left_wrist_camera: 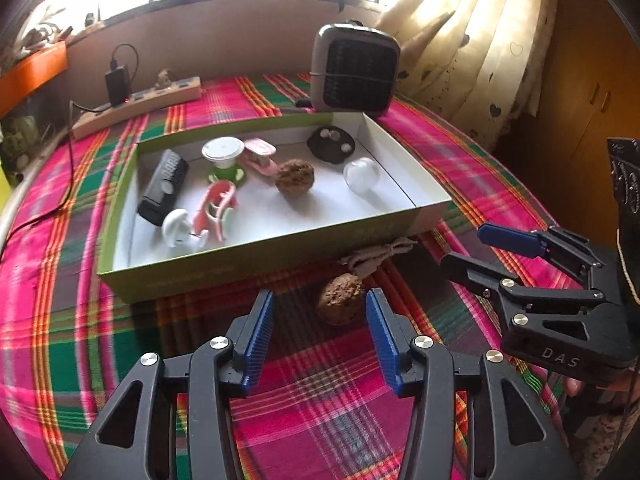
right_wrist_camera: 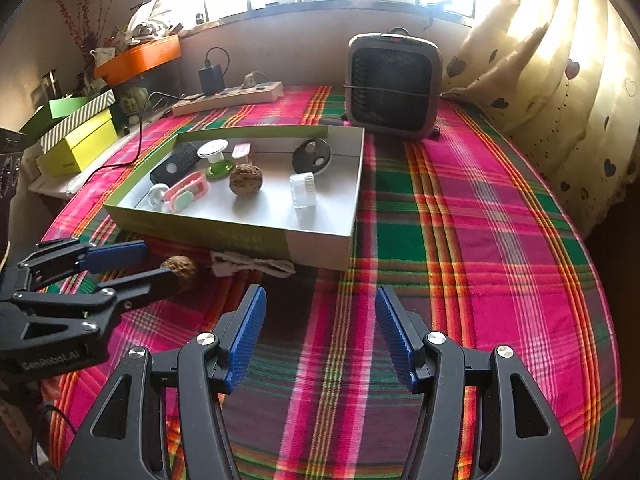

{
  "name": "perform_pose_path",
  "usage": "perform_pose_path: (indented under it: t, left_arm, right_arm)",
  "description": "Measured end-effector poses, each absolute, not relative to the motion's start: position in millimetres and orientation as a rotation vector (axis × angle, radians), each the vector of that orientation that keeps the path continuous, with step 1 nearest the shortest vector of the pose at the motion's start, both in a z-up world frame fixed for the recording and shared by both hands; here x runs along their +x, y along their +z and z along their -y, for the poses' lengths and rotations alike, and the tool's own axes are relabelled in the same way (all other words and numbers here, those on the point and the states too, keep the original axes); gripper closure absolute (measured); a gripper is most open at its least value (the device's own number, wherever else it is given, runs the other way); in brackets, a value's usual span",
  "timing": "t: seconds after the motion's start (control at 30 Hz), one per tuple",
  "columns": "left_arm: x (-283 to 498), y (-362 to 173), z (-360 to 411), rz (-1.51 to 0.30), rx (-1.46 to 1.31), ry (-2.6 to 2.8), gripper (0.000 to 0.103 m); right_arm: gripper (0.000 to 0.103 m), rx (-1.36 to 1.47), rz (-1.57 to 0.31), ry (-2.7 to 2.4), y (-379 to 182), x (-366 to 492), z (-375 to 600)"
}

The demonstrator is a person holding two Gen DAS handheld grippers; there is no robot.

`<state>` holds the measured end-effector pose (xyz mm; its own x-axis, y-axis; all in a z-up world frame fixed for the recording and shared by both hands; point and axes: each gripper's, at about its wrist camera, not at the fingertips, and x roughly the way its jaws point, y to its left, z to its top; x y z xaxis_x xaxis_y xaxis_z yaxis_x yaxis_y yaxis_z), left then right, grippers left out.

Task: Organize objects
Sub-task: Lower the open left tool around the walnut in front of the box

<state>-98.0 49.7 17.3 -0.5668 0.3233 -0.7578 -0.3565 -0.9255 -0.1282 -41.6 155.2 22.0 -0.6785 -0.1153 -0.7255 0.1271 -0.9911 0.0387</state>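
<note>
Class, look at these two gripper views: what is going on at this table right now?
A person is tidying small things into a shallow box on a plaid tablecloth. The left gripper is open and pointed down at a walnut lying on the cloth in front of the box, with the nut not yet gripped. The right gripper is open and empty. Another walnut and several small items are already in the box.

Brown walnut [left_wrist_camera: 342, 298] on plaid cloth [left_wrist_camera: 320, 392] (just outside box [left_wrist_camera: 260, 258])
</note>
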Motion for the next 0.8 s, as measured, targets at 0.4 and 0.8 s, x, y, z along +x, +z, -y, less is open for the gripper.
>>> perform_pose_path:
  t: [0.4,0.8]
  left_arm:
    - [-108,10,-60,-0.079,-1.209,2.47,0.058]
    - [-104,14,-35,-0.029,-1.212,2.528,0.078]
  right_arm:
    - [0.045,1.21,-0.003,-2.764,20,-45,-162]
    - [0.045,1.216,0.03,-2.744,19,-53,-143]
